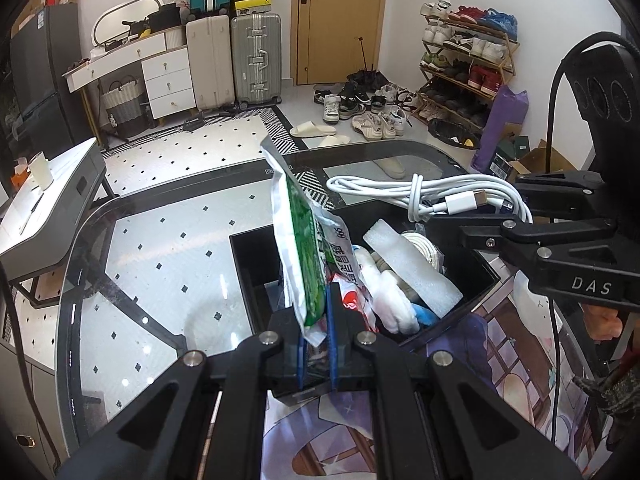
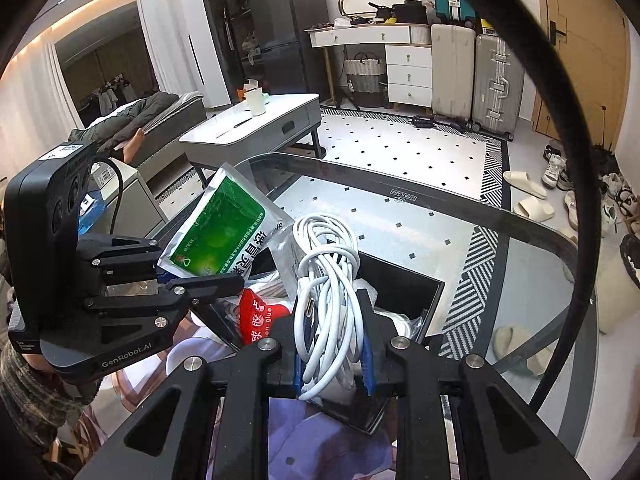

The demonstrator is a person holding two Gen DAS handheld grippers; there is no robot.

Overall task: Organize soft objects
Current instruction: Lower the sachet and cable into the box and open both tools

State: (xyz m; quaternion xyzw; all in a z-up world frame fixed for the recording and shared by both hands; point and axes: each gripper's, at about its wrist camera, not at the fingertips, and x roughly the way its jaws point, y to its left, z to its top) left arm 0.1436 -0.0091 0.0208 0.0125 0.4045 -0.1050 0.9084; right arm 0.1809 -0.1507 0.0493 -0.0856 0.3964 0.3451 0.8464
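My left gripper (image 1: 316,336) is shut on a green and white packet (image 1: 304,256), held upright over the black box (image 1: 476,308); the packet also shows in the right wrist view (image 2: 218,232). My right gripper (image 2: 334,354) is shut on a coiled white charging cable (image 2: 326,280), held above the box (image 2: 404,284); the cable shows in the left wrist view (image 1: 432,194). The box holds a white foam block (image 1: 412,268), white soft items (image 1: 390,296), a red packet (image 2: 256,314) and something blue.
The box stands on a glass table (image 1: 160,280) beside a printed purple mat (image 1: 500,352). A grey side table (image 2: 256,128) stands beyond. Suitcases (image 1: 256,60), a shoe rack (image 1: 464,60) and loose shoes lie further off on the floor.
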